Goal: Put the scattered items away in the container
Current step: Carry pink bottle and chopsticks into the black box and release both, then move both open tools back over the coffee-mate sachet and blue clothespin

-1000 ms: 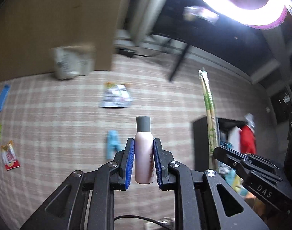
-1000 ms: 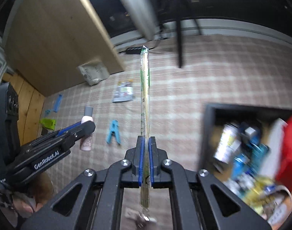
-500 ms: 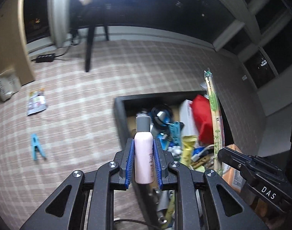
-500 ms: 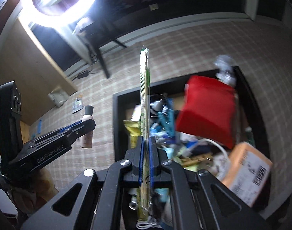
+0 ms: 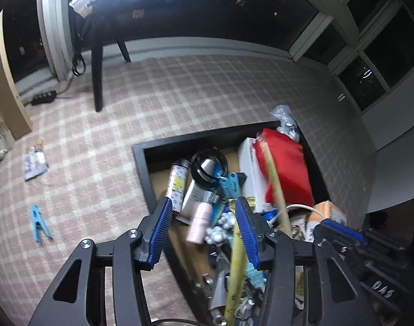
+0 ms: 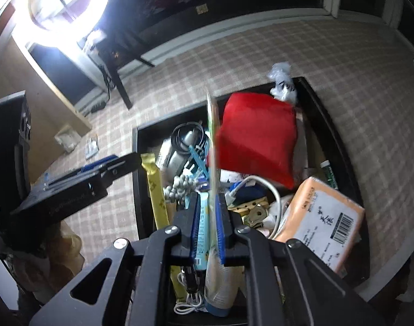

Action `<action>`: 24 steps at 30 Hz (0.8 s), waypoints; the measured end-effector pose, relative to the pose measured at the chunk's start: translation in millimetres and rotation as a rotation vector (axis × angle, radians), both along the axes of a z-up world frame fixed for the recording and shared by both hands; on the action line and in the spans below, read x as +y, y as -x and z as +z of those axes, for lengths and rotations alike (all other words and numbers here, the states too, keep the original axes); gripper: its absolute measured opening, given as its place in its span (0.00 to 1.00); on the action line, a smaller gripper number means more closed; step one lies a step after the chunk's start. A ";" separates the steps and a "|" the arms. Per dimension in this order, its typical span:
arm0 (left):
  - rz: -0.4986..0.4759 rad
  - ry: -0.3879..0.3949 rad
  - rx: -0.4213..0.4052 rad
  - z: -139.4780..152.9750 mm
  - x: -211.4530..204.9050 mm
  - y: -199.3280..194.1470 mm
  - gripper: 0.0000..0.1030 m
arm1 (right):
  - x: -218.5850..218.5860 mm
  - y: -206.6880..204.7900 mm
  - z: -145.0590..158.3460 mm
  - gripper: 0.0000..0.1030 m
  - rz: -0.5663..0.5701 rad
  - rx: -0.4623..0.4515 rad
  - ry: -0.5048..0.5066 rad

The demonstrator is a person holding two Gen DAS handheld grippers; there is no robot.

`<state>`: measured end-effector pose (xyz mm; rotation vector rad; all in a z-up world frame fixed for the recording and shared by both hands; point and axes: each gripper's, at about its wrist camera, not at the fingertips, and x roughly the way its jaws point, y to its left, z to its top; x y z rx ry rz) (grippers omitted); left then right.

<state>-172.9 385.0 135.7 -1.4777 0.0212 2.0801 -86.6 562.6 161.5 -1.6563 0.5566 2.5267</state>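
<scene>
Both grippers hang over the black container [image 5: 140,163], which is full of mixed items. My left gripper [image 5: 203,233] has its jaws opening wide. The pink bottle [image 5: 198,221], blurred, is loose between them and touches neither pad, just above the contents. In the right wrist view my right gripper [image 6: 208,228] has its jaws opening a little. The long green chopstick packet [image 6: 213,141] stands blurred in the gap, leaning by the right-hand pad, with no pad pressing it. The packet [image 5: 275,184] also shows in the left wrist view, beside the right gripper [image 5: 342,237].
In the container [image 6: 135,190] lie a red pouch [image 6: 257,135], an orange packet [image 6: 321,217], a white cable and tubes. On the checked carpet lie a blue clothes peg [image 5: 38,222] and a snack packet [image 5: 34,160]. A dark furniture leg [image 5: 97,81] and a power strip [image 5: 44,97] stand farther off.
Both grippers swung from over the carpet to over the container. The left jaws opened and let the pink bottle go. The right jaws parted slightly and the chopstick packet tilted.
</scene>
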 end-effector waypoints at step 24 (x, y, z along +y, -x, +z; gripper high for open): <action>0.234 0.083 0.057 5.4 -169.3 19.1 0.43 | -85.4 20.3 15.8 0.26 0.172 0.068 -0.020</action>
